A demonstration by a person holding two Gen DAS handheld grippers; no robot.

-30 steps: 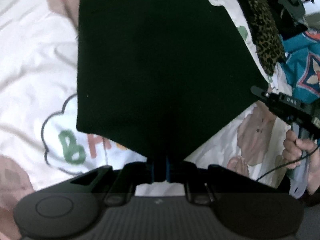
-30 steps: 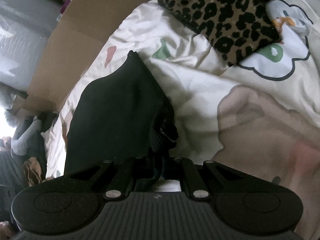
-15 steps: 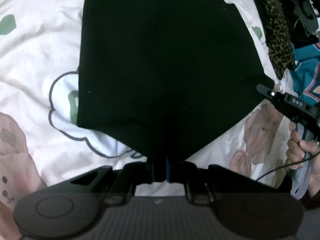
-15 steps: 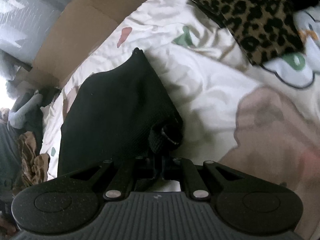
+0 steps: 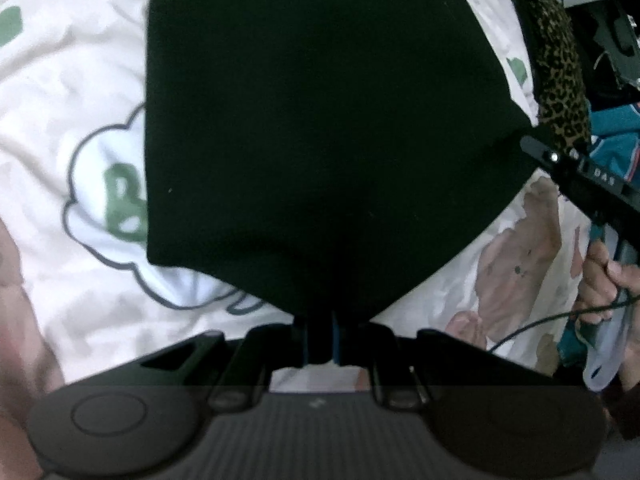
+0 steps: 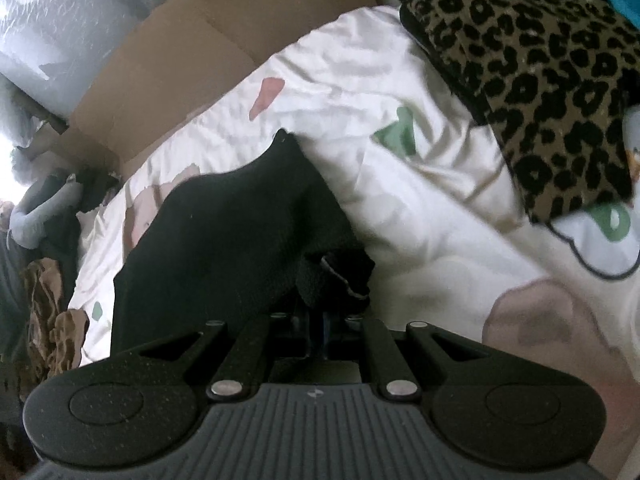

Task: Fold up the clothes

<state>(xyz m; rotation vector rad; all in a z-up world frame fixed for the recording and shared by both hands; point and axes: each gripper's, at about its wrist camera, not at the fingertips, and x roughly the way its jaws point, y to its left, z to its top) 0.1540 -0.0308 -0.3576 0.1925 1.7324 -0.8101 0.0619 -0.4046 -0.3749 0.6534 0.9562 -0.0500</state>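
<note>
A black garment (image 5: 320,128) is stretched flat over the white printed bedsheet (image 5: 60,80). My left gripper (image 5: 319,330) is shut on its near corner. My right gripper (image 6: 318,332) is shut on another corner, where the cloth (image 6: 224,248) bunches around the fingers. In the left wrist view the right gripper (image 5: 540,152) shows at the garment's right corner, held by a hand (image 5: 600,276).
A leopard-print cloth (image 6: 532,80) lies on the bed (image 6: 420,200) to the right. A teal patterned cloth (image 5: 616,148) lies beyond it. A cardboard sheet (image 6: 200,48) stands behind the bed. Clothes (image 6: 44,240) are piled at the left.
Both grippers have carried the black garment forward over the sheet, still holding its corners. The leopard cloth now sits nearer in the right wrist view.
</note>
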